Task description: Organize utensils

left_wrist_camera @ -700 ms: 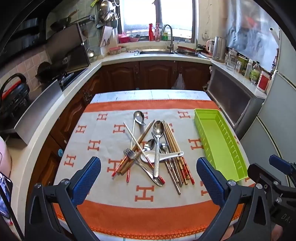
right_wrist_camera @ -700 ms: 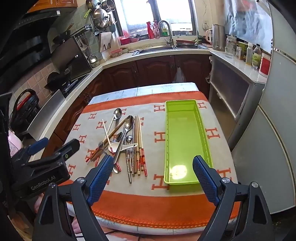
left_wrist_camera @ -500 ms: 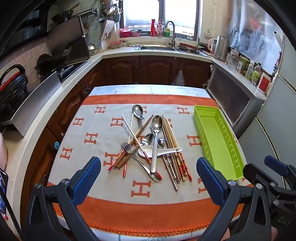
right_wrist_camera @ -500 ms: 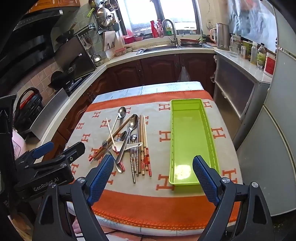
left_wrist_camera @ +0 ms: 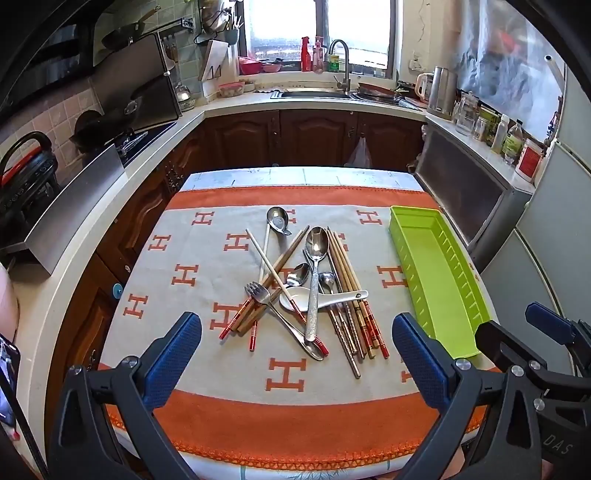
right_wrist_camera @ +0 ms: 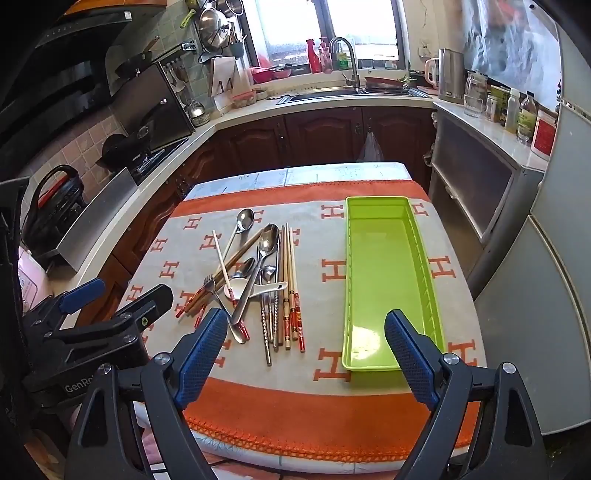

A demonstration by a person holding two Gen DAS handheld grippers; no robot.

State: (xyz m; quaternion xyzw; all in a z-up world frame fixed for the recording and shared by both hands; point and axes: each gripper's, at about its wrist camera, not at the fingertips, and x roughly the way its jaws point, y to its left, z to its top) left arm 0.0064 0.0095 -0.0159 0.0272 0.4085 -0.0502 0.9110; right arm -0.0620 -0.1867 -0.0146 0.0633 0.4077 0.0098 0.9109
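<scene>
Kitchen table with orange-and-grey cloth (left_wrist_camera: 207, 369): tangled utensil pile (left_wrist_camera: 310, 291) mid-table left of empty green tray (right_wrist_camera: 388, 273), left gripper (left_wrist_camera: 295, 354) and right gripper (right_wrist_camera: 306, 354) both wide open, empty; likely light, stiff, slippery metal, so grab handles, ceramic spoon (left_wrist_camera: 325, 297) gently.

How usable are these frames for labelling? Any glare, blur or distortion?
Left wrist view: sharp, window blown out, fisheye bends the counters. Right wrist view: sharp too, a bright glare patch on the lime-green plastic tray's floor, corners vignetted black.
</scene>
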